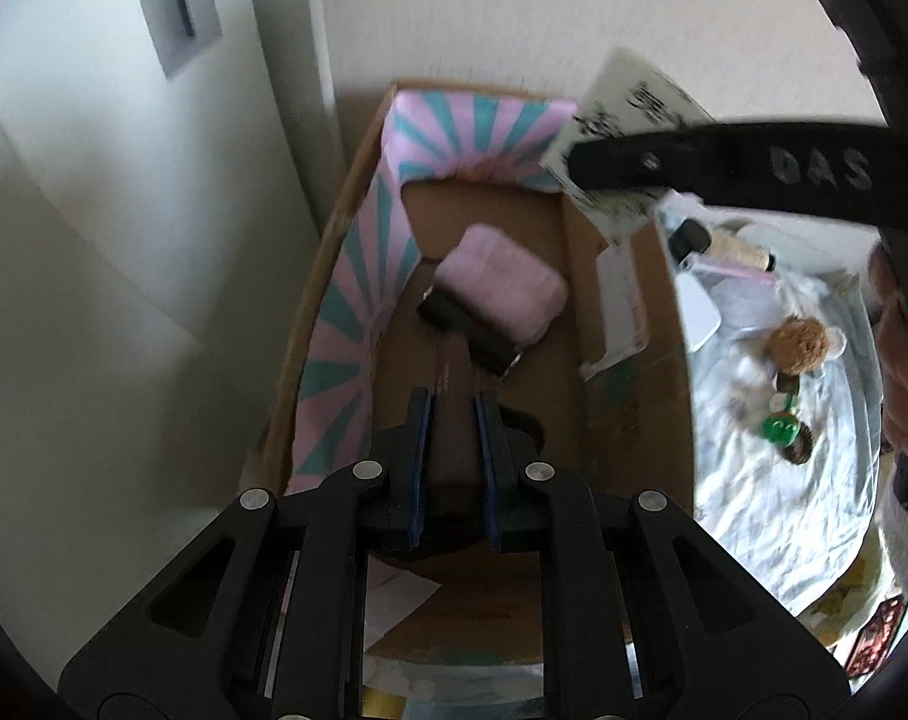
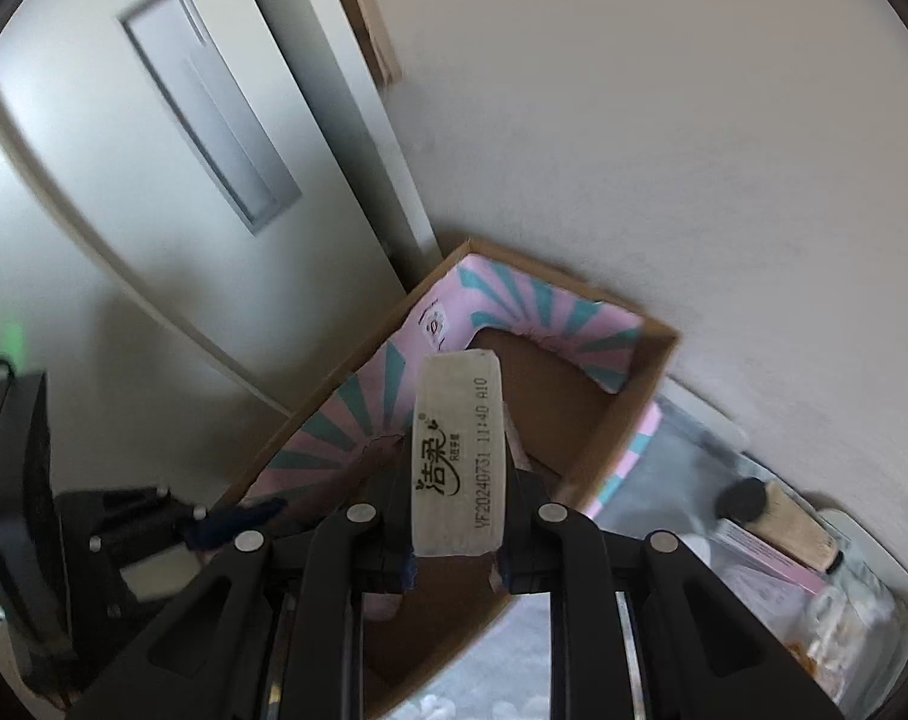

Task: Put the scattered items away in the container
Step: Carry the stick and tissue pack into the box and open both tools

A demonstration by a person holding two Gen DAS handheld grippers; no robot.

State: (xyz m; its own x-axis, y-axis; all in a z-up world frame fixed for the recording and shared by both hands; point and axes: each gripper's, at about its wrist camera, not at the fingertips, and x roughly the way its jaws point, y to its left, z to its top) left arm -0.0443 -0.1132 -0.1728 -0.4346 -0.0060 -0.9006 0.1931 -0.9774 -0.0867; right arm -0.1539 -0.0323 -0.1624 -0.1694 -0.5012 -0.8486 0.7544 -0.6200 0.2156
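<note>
A cardboard box (image 1: 646, 420) lined with pink-and-teal striped paper stands against the wall, also seen from above in the right wrist view (image 2: 622, 408). On its floor lies a pink pack (image 1: 502, 288) on top of a black item. My left gripper (image 1: 454, 405) hangs over the box, shut on a slim brown pack (image 1: 454, 360) that sticks out past the blue pads. My right gripper (image 2: 457, 456) is shut on a white tissue pack (image 2: 460, 450) with black print, held above the box's near edge. The left wrist view shows that same tissue pack (image 1: 628, 114) at the upper right.
A white cloth (image 1: 784, 480) right of the box carries a brown furry toy (image 1: 799, 342), a green item (image 1: 781, 426), a cream spool with a black cap (image 1: 742, 249) and a white flat piece (image 1: 700, 312). A grey door (image 2: 153, 180) and pale wall (image 2: 634, 150) border the box.
</note>
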